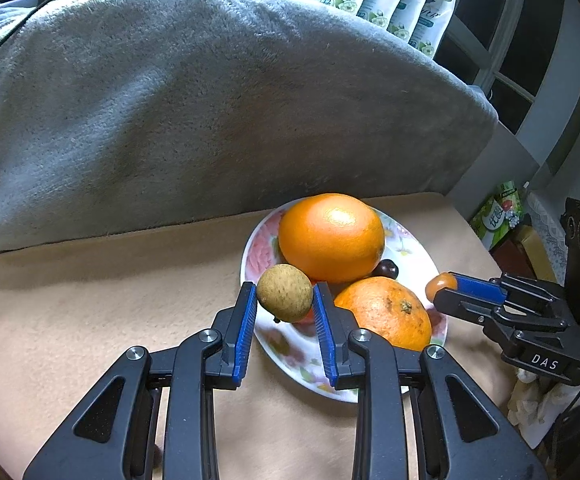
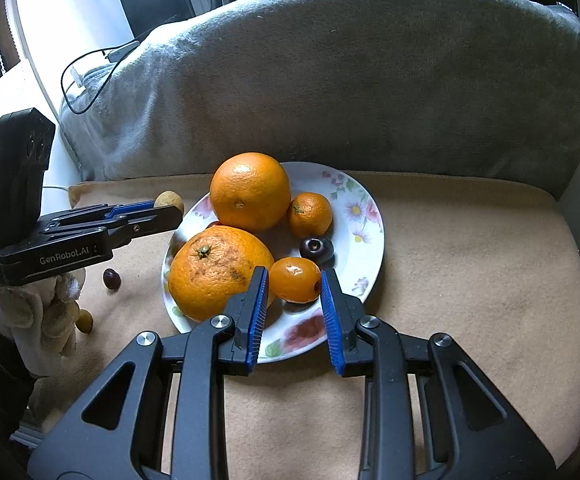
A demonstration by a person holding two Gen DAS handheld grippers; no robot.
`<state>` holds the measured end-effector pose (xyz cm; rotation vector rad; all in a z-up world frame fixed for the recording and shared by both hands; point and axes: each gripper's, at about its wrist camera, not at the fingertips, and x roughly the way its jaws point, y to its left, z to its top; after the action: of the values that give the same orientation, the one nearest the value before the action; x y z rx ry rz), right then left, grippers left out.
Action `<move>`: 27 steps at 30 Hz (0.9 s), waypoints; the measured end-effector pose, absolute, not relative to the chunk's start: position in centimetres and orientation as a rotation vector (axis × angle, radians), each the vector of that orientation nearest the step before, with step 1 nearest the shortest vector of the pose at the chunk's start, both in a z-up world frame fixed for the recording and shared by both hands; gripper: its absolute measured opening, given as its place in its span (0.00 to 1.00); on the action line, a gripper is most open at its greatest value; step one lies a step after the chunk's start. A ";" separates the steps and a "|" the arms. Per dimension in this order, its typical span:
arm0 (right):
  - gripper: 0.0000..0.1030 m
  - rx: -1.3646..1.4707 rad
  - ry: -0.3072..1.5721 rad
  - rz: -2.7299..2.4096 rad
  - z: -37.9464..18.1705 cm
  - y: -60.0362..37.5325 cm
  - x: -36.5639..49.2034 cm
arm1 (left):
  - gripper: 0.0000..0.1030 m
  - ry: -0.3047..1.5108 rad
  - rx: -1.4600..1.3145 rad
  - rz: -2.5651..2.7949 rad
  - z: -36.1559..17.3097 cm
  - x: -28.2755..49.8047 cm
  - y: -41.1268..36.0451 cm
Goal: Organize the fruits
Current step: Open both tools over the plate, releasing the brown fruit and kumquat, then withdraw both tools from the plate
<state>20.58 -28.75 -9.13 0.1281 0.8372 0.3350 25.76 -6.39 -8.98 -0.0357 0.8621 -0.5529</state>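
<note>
My left gripper (image 1: pixel 285 292) is shut on a small brown-green round fruit (image 1: pixel 285 300), held over the left rim of the flowered plate (image 1: pixel 413 256). My right gripper (image 2: pixel 294 276) is shut on a small orange kumquat (image 2: pixel 294 282) over the plate's near part (image 2: pixel 365 240). On the plate lie a big smooth orange (image 2: pixel 250 192), a rough-skinned orange (image 2: pixel 216 270), a small mandarin (image 2: pixel 309 215) and a dark cherry (image 2: pixel 316 249). Each wrist view shows the other gripper: the right one (image 1: pixel 445 292) beside the plate, and the left one (image 2: pixel 170 210) with its fruit (image 2: pixel 168 199).
The plate sits on a tan cushion (image 2: pixel 469 280) against a grey blanket-covered backrest (image 2: pixel 369 80). A loose dark cherry (image 2: pixel 111 279) and a small tan fruit (image 2: pixel 85 321) lie on the cushion left of the plate. A gloved hand (image 2: pixel 42 312) holds the left gripper.
</note>
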 end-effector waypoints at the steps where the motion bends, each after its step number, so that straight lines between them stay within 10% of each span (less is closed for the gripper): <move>1: 0.28 0.126 0.836 0.334 -9.1 -28.7 20.5 | 0.30 0.861 -0.036 -0.554 -8.9 25.8 -6.4; 5: 0.63 0.123 0.807 0.330 -8.7 -28.6 20.3 | 0.37 0.856 -0.034 -0.558 -8.6 25.7 -6.3; 19: 0.81 0.083 0.783 0.344 -8.0 -27.9 19.6 | 0.76 0.830 -0.014 -0.531 -7.9 25.3 -6.4; 27: 0.88 0.024 0.770 0.332 -7.5 -27.0 18.8 | 0.76 0.811 0.021 -0.483 -7.3 24.6 -6.7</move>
<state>18.84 -26.98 -7.53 0.0243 0.7701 0.3323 24.56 -6.69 -7.28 0.0208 0.8105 -0.4828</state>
